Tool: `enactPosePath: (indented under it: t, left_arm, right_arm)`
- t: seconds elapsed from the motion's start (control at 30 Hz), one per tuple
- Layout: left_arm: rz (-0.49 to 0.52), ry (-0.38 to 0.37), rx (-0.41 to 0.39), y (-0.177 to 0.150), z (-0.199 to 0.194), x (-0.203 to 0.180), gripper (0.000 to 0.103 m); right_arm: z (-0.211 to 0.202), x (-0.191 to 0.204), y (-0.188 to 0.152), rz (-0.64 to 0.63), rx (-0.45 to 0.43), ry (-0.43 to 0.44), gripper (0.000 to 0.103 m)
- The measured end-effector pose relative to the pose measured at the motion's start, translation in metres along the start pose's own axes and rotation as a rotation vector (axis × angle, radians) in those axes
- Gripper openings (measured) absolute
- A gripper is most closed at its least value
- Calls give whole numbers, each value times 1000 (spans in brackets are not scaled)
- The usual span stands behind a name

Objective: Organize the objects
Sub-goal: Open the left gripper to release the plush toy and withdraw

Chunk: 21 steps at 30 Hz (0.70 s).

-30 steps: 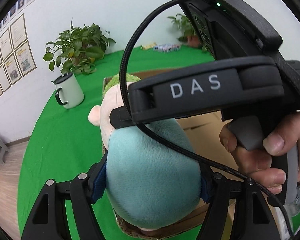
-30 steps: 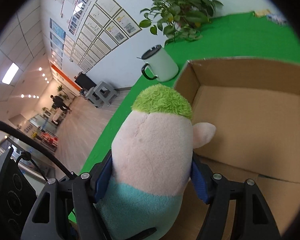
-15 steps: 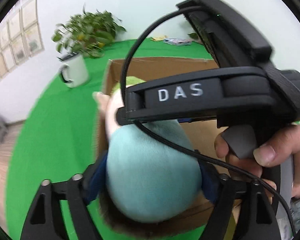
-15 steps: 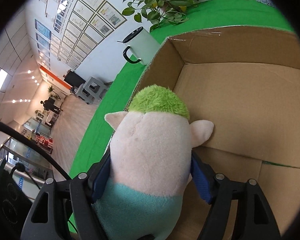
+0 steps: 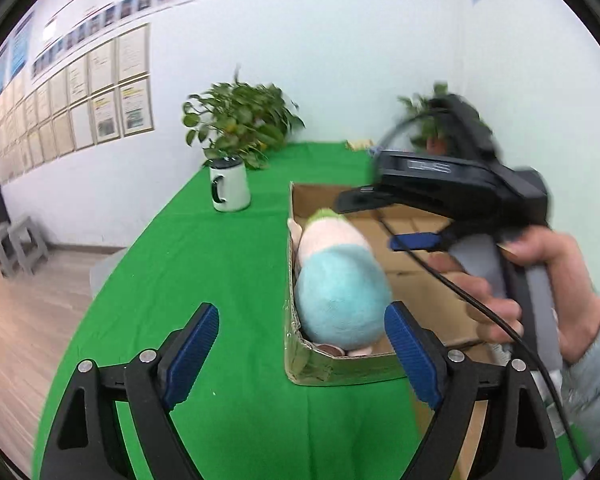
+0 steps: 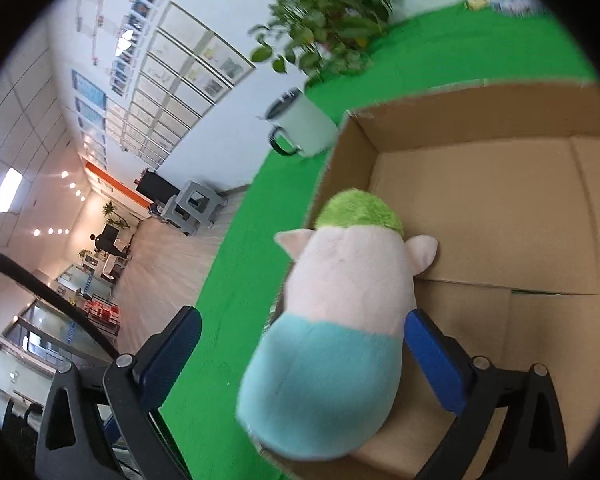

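Observation:
A plush toy (image 5: 340, 284) with a pale body, teal bottom and green hair lies in the near left corner of an open cardboard box (image 5: 332, 368) on the green table. My left gripper (image 5: 300, 344) is open and pulled back, its jaws apart from the toy. In the right wrist view the toy (image 6: 340, 328) leans on the box's left wall (image 6: 340, 160). My right gripper (image 6: 300, 360) is open, with its blue pads (image 6: 436, 360) wide of the toy. The right gripper also shows in the left wrist view, above the box.
A white mug (image 5: 229, 186) with a black handle stands on the green cloth (image 5: 204, 264) left of the box, also in the right wrist view (image 6: 300, 128). A potted plant (image 5: 240, 124) stands behind it. A second plant (image 5: 428, 120) is at the far right.
Both grippers were shut on the plush toy. Both have opened and let it go, and it now rests in the box. The left gripper has drawn back and up.

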<state>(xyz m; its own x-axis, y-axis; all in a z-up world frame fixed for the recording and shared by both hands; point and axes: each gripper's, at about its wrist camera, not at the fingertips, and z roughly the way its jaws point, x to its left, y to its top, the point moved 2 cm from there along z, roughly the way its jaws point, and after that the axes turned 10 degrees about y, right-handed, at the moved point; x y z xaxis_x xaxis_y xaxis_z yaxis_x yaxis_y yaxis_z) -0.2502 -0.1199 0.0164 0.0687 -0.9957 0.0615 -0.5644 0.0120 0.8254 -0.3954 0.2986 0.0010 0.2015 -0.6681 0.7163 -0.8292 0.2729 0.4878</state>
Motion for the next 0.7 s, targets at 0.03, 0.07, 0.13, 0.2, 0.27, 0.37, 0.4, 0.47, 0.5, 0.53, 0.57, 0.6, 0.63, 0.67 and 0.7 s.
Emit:
enactPosePath:
  t: [0.03,0.07,0.13,0.2,0.27,0.37,0.4,0.47,0.5,0.53,0.57,0.6,0.63,0.67,0.7]
  left_arm:
    - [-16,-1,-12,2,-8,3,94]
    - [-28,1,-25,3,-17,6,97]
    - [-65,18,-91,6,-36,12,103]
    - [-100,21,-154,2,-57,16,103]
    - [-122,0,-184,-6,-75,12,103]
    - [-125,-22,-156,-18,-81,2,103]
    - [-124,-37,-138,-22,-80,-3,102]
    - [-123,-69,-91,-32,-81,-14,101]
    - [-114,-94,-81,-37,-85,-20,97]
    - [-104,-107,-78,-43,-85,-25,88]
    - [-91,-114,-73,-47,-86,-30,77]
    - [-71,-122,-61,-51,-85,-37,42]
    - [-42,-141,-27,-55,-85,-45,12]
    - [-28,-158,-3,-58,-85,-51,6]
    - [-21,-181,11,-62,-91,-57,6]
  right_arm:
    - [-16,10,-4,-31,-27,-7,101]
    - [-31,17,-10,-53,-55,-19,101]
    - [-68,24,-30,-54,-97,-74,101]
    - [-103,22,-59,-64,-124,-162,101]
    - [-136,17,-90,-98,-171,-270,101]
    - [-173,9,-134,-123,-213,-382,100]
    - [-180,7,-145,-115,-217,-386,97]
    - [-192,5,-167,-103,-219,-382,71]
    - [-194,8,-174,-113,-225,-390,46]
    - [-196,11,-182,-132,-231,-419,27]
    - [-197,15,-189,-155,-235,-455,21]
    - [-198,21,-197,-188,-246,-484,19]
    - [-198,26,-200,-208,-255,-494,19]
    - [-199,32,-204,-226,-260,-503,19]
    - [-200,35,-207,-231,-261,-511,31]
